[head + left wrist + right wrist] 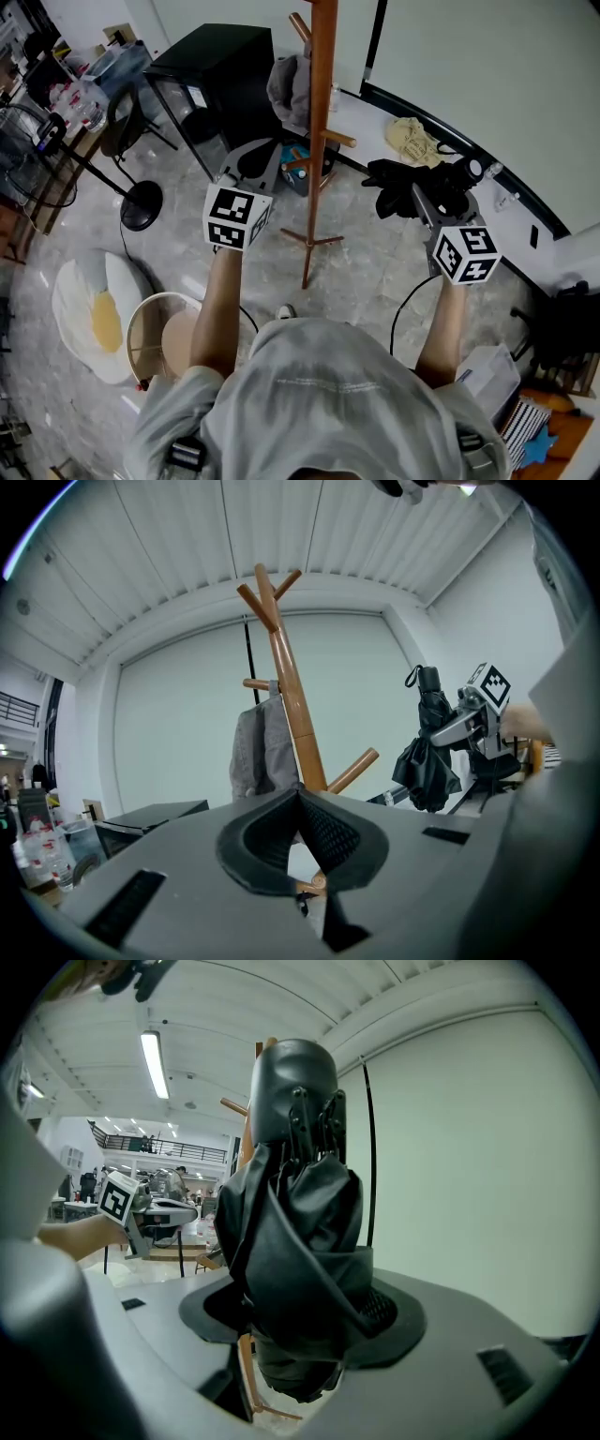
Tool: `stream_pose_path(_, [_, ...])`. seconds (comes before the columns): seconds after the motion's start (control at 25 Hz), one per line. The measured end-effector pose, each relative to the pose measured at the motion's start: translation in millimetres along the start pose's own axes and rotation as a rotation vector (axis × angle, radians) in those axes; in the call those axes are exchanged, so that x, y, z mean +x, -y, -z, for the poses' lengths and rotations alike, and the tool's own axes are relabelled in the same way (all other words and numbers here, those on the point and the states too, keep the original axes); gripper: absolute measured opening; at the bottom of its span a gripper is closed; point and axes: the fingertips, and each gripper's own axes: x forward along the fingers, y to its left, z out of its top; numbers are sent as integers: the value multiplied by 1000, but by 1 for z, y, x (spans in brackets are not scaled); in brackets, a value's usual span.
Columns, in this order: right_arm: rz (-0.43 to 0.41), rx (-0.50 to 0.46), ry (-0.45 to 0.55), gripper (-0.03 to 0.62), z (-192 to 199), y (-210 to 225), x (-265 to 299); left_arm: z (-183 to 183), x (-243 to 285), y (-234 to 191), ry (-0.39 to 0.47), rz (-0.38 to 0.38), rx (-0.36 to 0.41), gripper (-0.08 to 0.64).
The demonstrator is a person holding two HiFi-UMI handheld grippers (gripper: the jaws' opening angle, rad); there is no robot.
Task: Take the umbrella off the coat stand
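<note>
The wooden coat stand point(321, 141) rises in the middle of the floor, with a grey garment point(289, 89) hanging on a far peg. A folded black umbrella point(398, 192) is off the stand and to its right, and my right gripper point(422, 199) is shut on it. In the right gripper view the umbrella point(300, 1222) fills the space between the pads and stands upright. My left gripper point(258, 157) hangs left of the pole with its jaws shut on nothing. In the left gripper view the stand point(291, 714), the garment point(258, 752) and the held umbrella point(427, 752) all show.
A black cabinet point(220, 70) stands behind the coat stand. A floor fan's base point(141, 202), an egg-shaped cushion point(94, 319) and a round stool point(159, 333) are at the left. A yellowish cloth point(417, 141) lies on the white ledge by the wall.
</note>
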Motion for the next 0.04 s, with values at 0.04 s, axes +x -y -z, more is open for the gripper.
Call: stream_pose_path(0.04, [-2,2,-1,288,0,0,0,0,-1,1,-2,-1,-1,14])
